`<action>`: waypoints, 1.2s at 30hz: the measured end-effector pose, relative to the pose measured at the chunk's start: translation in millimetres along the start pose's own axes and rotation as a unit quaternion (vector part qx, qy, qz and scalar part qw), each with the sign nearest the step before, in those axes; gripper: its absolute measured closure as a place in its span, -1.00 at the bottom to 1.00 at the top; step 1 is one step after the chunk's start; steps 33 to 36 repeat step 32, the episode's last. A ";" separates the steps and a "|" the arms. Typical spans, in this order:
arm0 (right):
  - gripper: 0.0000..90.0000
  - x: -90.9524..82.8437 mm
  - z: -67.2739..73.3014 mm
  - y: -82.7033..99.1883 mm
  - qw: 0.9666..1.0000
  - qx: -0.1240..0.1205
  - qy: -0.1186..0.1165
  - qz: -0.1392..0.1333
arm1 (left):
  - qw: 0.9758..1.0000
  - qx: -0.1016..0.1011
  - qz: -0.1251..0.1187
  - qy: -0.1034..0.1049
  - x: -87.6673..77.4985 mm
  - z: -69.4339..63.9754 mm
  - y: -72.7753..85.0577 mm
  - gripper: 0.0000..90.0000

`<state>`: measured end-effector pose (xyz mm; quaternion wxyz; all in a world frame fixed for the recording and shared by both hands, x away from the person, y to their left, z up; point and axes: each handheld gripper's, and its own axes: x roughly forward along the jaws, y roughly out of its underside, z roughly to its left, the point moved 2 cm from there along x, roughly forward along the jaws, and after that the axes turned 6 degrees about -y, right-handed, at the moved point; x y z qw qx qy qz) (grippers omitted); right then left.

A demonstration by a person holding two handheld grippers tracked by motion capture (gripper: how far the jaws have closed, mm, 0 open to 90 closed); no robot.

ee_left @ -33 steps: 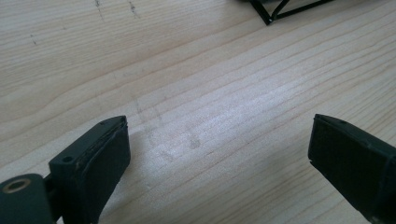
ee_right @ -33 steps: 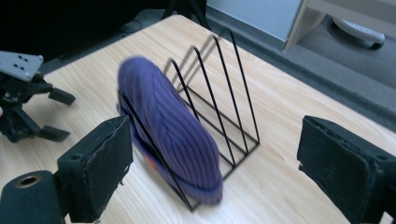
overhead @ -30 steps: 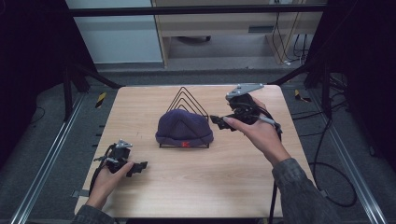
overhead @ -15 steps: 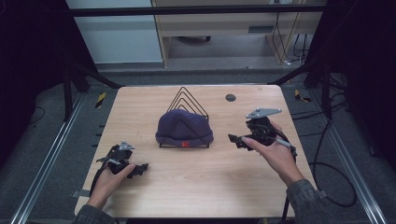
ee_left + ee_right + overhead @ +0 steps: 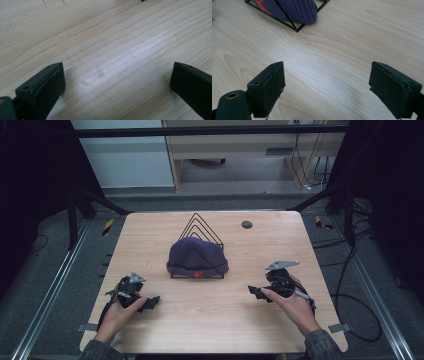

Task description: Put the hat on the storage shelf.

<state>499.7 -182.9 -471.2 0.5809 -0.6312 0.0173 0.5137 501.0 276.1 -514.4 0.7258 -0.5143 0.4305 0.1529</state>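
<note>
1. Here, the left gripper [image 5: 150, 303] rests low over pale, fine-grained wood, its matte black jaws just opened wide with nothing between them.
2. The right gripper [image 5: 256, 293] likewise gapes empty, its blocky pads [image 5: 270, 85] chipped at the edges.
3. Ahead of and between both, a ribbed purple knit beanie [image 5: 196, 257] drapes a triangular black wire rack [image 5: 201, 226] on the table [image 5: 210, 320].

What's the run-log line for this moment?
beanie: draped on wire rack | left tongs: just opened, empty, on table | right tongs: open, empty, near rack
</note>
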 end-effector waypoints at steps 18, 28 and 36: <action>-0.81 25.6 -17.9 32.1 0.999 0.020 0.032 0.029 | 1.000 -0.002 -0.001 -0.002 0.1 -0.4 0.1 -1.00; -0.92 32.0 -9.6 43.9 0.997 -0.030 0.066 -0.003 | 1.000 0.000 0.003 0.000 0.3 -0.2 -0.9 -1.00; -0.92 32.2 -9.5 43.7 0.997 -0.029 0.066 -0.003 | 1.000 0.002 0.002 0.001 0.5 0.1 -0.9 -1.00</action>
